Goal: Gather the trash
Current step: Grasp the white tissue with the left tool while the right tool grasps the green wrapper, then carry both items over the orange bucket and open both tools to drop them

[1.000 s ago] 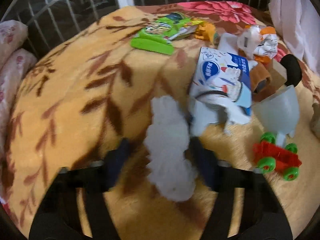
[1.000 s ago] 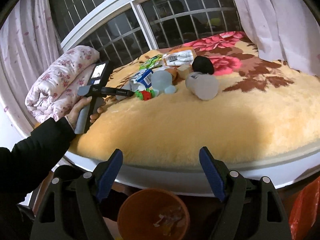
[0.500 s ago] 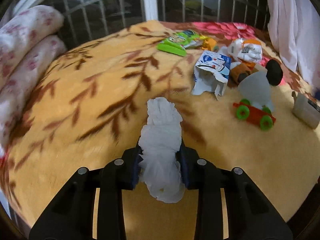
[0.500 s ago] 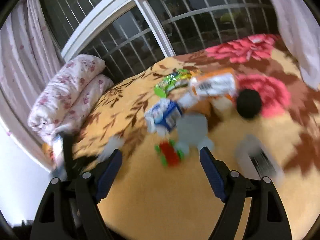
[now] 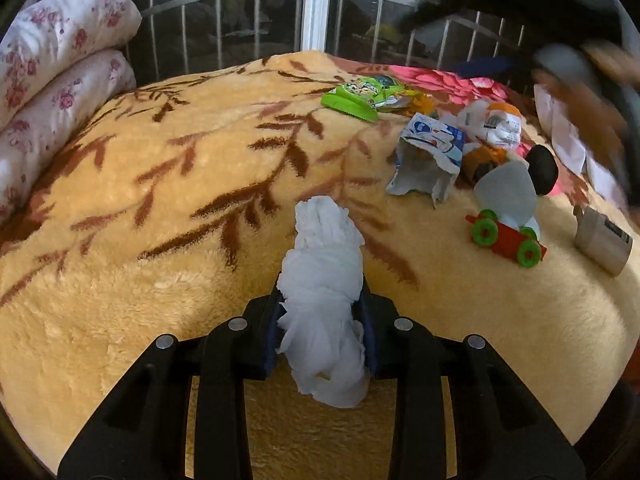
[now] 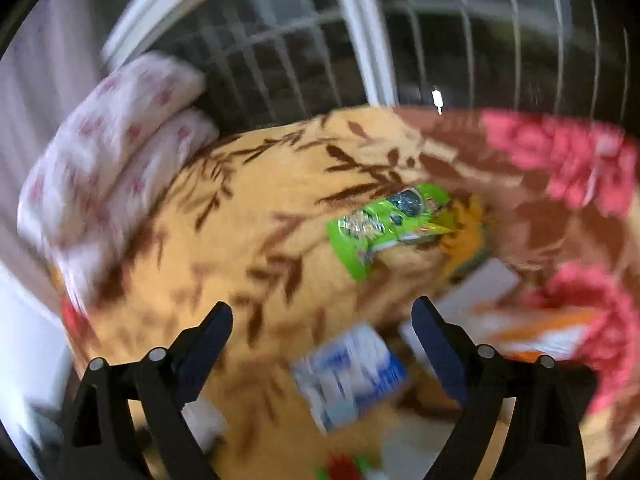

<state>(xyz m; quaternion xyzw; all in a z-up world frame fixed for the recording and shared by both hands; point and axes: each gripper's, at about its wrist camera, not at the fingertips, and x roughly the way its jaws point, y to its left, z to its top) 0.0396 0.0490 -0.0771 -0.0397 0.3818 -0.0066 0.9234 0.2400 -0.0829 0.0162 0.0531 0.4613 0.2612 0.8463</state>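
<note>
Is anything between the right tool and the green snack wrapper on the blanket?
Nothing visible. The right tool, jaws opening and empty, faces the green wrapper over bare blanket; the blue-white carton lies nearer, below that line.

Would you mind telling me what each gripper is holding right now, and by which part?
The left gripper pinches a crumpled white tissue around its lower middle. The right gripper holds nothing; its jaws are opening over the blanket.

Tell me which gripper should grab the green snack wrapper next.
Right. The right gripper holds nothing, its jaws are opening, and the green snack wrapper lies just ahead of it. The left gripper is clamped on the crumpled tissue.
</note>
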